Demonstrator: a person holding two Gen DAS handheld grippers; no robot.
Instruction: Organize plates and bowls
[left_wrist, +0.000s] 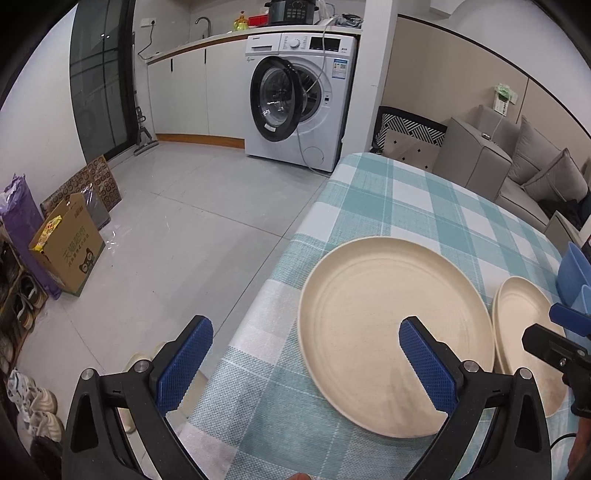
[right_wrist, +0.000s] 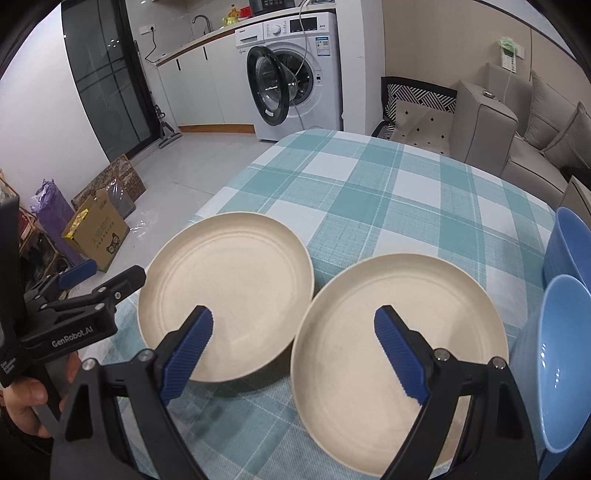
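Both tools are angled steeply down over the checked tablecloth (right_wrist: 369, 184): the left gripper (left_wrist: 306, 360) has its jaws spread wide with nothing between them, one finger over the left plate (left_wrist: 388, 314) at lower centre and the other past the table edge. The right gripper (right_wrist: 293, 349) is likewise wide apart and empty, straddling the gap between that plate and the right plate (right_wrist: 388, 332). Two blue bowls (right_wrist: 565, 332) sit at the right edge of the frame; the left tool's body, gripped by a hand (right_wrist: 26, 402) at lower left, reads "GenRobot.AI".
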